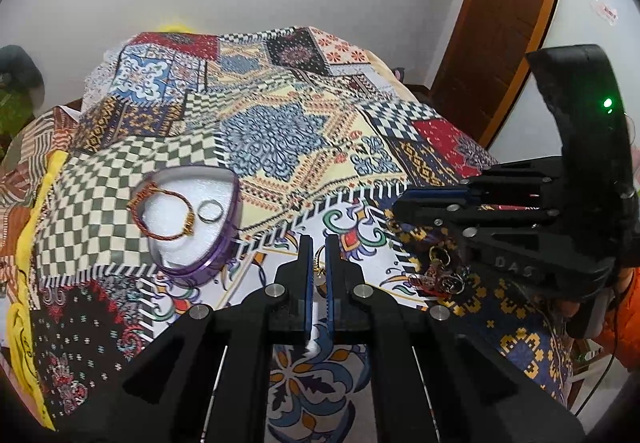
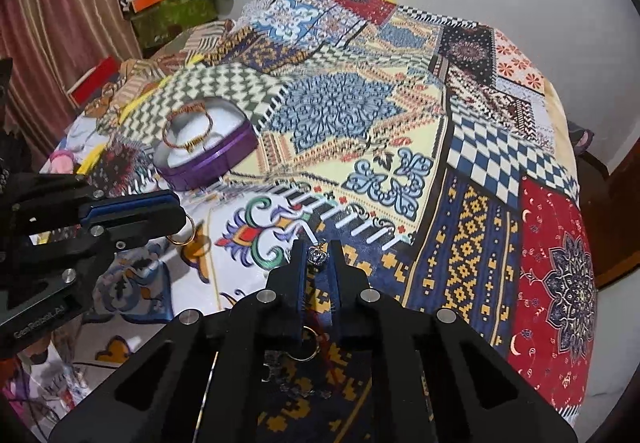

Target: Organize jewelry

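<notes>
Surface: a bed (image 1: 280, 131) under a patchwork cover is carrying everything; no desk is being seen.

Landmark: a purple heart-shaped box (image 1: 192, 219) with a white insert is lying open on the checked patch, well up the cover from both tools.

Box contents: a braided orange bracelet (image 1: 160, 211) and a plain ring (image 1: 210, 211) are already being held on the insert.

Left gripper (image 1: 318, 243): its fingers are being pressed together on a small gold earring (image 1: 319, 257), which is seen only partly between the blue pads. In the right wrist view a gold hoop (image 2: 185, 233) is hanging under this tool's tip; whether it is the same piece cannot be told.

Right gripper (image 2: 318, 249): its fingers are being closed on a small silver crown-shaped charm (image 2: 317, 255), pinched right at the tips.

Loose pile: a tangle of rings and chains (image 1: 440, 275) is lying on the dark blue and yellow patch, directly under the right tool and far from the box.

Deciding relation: the box is lying ahead and to the left of both pairs of fingers. The left tool is being judged the nearer, with the box just up and left of its tips; the right tool has the whole white floral patch to cross.

Long axis: the box's point is being turned toward the near edge of the bed, lobes away.

Step judged: both pieces are being carried; placing on the insert is not yet done.

Risk judged: tiny pieces may slip during release.
</notes>
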`<action>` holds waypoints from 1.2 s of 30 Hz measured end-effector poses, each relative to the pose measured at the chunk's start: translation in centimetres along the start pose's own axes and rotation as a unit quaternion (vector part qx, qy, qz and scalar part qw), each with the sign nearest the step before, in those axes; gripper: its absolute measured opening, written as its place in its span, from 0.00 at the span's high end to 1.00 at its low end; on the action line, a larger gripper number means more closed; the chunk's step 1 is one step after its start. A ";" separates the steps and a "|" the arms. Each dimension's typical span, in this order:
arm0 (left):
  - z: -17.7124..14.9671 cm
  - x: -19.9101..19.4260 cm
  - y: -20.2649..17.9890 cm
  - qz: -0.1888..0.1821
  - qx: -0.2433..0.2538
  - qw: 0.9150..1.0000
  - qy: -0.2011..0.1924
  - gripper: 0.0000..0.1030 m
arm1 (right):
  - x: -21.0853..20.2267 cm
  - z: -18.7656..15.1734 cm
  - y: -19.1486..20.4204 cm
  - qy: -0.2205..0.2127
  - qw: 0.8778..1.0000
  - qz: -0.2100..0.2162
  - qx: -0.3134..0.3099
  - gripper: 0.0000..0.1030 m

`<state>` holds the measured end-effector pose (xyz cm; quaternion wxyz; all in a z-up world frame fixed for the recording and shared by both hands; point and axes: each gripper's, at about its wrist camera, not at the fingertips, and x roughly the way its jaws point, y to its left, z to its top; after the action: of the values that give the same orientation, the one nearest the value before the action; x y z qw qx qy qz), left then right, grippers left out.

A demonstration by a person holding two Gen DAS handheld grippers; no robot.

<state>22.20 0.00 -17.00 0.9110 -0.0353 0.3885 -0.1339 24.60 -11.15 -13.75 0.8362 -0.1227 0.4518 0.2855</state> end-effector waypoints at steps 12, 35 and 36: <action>1.4 -4.2 1.1 0.021 -0.005 0.999 -0.047 0.97 | -4.3 2.9 2.0 -0.064 0.998 0.005 -0.006 0.91; 3.1 -6.4 6.4 0.061 -0.036 0.994 -0.087 0.98 | -3.6 8.0 6.8 -0.097 0.994 0.038 -0.019 0.91; 3.2 -6.3 6.7 0.060 -0.039 0.994 -0.086 0.98 | -3.2 8.1 6.9 -0.094 0.995 0.038 -0.020 0.91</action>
<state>21.77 8.02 -11.56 0.9454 -0.0589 0.3148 -0.0597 24.71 -2.97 -6.21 0.8608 -0.0949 0.3698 0.3365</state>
